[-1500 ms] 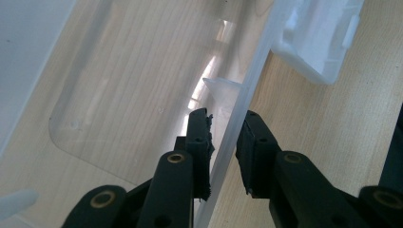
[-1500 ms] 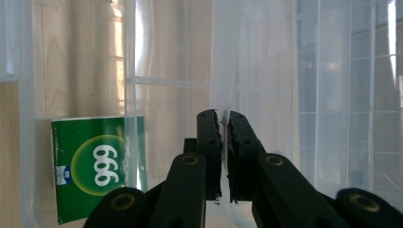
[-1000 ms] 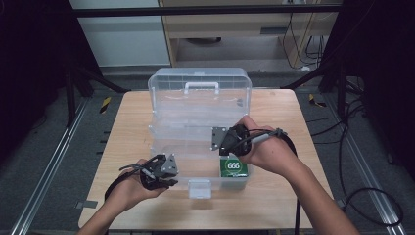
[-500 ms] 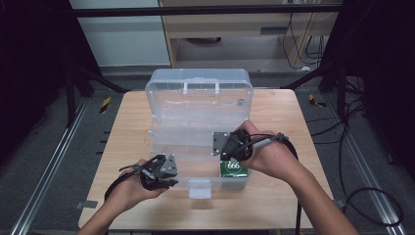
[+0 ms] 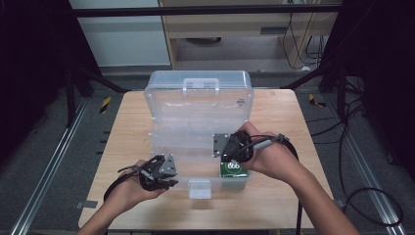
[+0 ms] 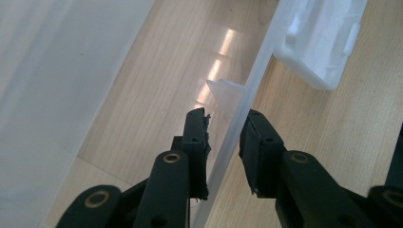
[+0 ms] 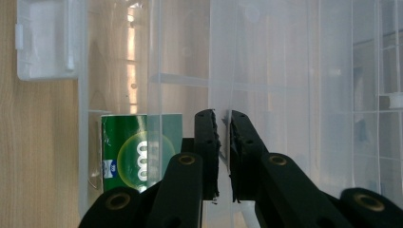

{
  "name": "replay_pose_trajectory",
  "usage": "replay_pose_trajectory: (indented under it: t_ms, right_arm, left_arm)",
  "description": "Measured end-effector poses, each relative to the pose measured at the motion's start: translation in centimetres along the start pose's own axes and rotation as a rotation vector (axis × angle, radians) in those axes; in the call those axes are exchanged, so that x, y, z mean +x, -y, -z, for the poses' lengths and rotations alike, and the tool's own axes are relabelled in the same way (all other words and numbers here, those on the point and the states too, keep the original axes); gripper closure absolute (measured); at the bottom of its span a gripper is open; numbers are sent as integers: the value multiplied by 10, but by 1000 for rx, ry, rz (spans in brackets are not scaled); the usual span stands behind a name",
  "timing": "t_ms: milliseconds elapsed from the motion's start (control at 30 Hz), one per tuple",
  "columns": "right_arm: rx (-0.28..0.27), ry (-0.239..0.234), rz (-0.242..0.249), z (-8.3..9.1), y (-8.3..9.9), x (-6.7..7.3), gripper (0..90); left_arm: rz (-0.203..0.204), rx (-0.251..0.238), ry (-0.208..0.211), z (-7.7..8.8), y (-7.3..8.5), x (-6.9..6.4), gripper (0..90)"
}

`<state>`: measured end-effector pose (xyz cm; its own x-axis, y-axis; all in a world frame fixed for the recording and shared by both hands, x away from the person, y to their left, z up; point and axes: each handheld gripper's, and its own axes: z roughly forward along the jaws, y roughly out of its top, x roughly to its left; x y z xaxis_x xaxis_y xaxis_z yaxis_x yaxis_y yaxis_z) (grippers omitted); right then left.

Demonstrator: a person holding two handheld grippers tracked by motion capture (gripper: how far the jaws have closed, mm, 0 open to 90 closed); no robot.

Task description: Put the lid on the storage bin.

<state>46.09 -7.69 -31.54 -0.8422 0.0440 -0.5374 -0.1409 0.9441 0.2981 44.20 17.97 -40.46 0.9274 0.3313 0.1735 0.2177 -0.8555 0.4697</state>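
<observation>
In the high view the clear box (image 5: pixel 198 128) stands open on the table (image 5: pixel 274 200). The right gripper (image 5: pixel 230 149) has moved from the lid's front toward 7 o'clock, now above the green pack (image 5: pixel 233 170). The left gripper (image 5: pixel 164 172) stayed at the box's front rim.

In the left gripper view the jaws stand apart, astride the rim (image 6: pixel 237 128).

In the right gripper view the jaws are nearly together around a thin divider (image 7: pixel 223 76); the pack lies at 9 o'clock.

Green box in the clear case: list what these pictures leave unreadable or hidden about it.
- High view: the right gripper and hand cover the green box's upper part.
- Right gripper view: a divider and the jaws cross the box; its print is blurred and cut off.
- What the right jaws clamp inside the case is unclear.
</observation>
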Motion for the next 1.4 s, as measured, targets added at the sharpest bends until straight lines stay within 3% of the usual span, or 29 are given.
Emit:
replay_pose_trajectory:
  t_ms: [167,200,233,300,333,433,467,600,733,900,1167,1400]
  right_arm:
    - [-3,6,-2,0,1,0,827]
    - [-5,7,-4,0,1,0,826]
    - [-5,7,-4,0,1,0,826]
    - [-4,9,-5,0,1,1,825]
    - [-1,11,2,0,1,1,824]
    - [3,15,3,0,1,2,822]
    - [3,16,3,0,1,2,822]
    - [4,21,4,0,1,4,819]
    - [0,19,7,0,1,5,817]
    - [-4,19,2,-1,2,5,813]
    - [-9,26,-3,-1,2,6,810]
    - [-8,34,-5,-1,3,9,804]
  left_arm:
    - [62,-109,4,23,6,-2,683]
    - [102,-176,25,39,9,-1,678]
    - [102,-176,25,39,9,-1,685]
    - [127,-231,47,51,12,0,697]
    - [160,-290,64,64,15,5,743]
    - [186,-314,61,72,16,10,815]
    - [207,-316,34,82,18,20,832]
    - [228,-319,-4,98,23,34,877]
    - [271,-343,-83,118,31,55,897]
    - [311,-334,-118,123,38,77,899]
    - [341,-367,-142,129,29,96,898]
    - [365,-395,-131,131,21,111,889]
